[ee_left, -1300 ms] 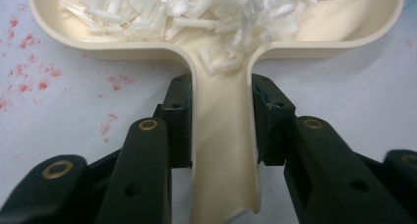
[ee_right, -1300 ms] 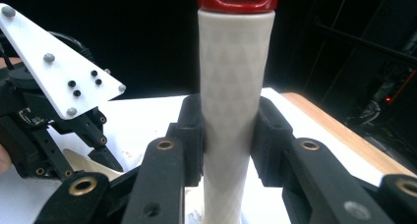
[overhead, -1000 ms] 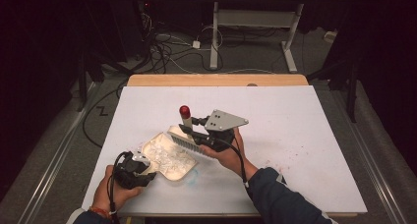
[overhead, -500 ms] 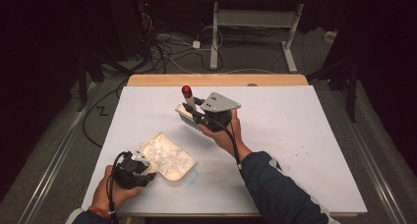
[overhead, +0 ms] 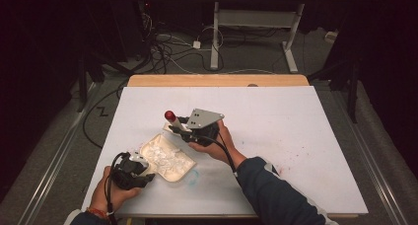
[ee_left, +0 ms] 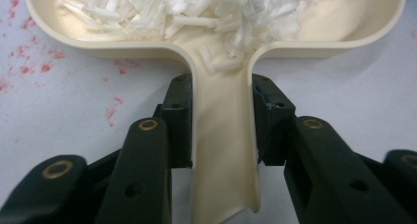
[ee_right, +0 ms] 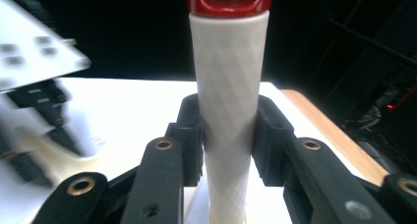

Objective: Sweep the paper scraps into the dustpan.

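Note:
A cream dustpan (overhead: 146, 148) lies on the white table at the front left, with white shredded scraps (overhead: 166, 159) in it. My left gripper (overhead: 147, 172) is shut on the dustpan's handle (ee_left: 223, 135), one pad on each side; the scraps (ee_left: 196, 8) pile up just beyond. My right gripper (overhead: 180, 128) is shut on a brush's white handle (ee_right: 228, 86), whose red end (overhead: 170, 115) points up and left. It hovers just past the dustpan's far edge. The brush head is hidden under the hand.
The white tabletop (overhead: 296, 116) has faint red specks (overhead: 291, 156) to the right and a wooden strip (overhead: 217, 80) along its far edge. Cables and desk legs (overhead: 215, 42) stand on the dark floor beyond.
The right gripper lifted the brush off the dustpan and away toward the far side, then came back down to the dustpan's far edge. The left gripper and dustpan stayed put.

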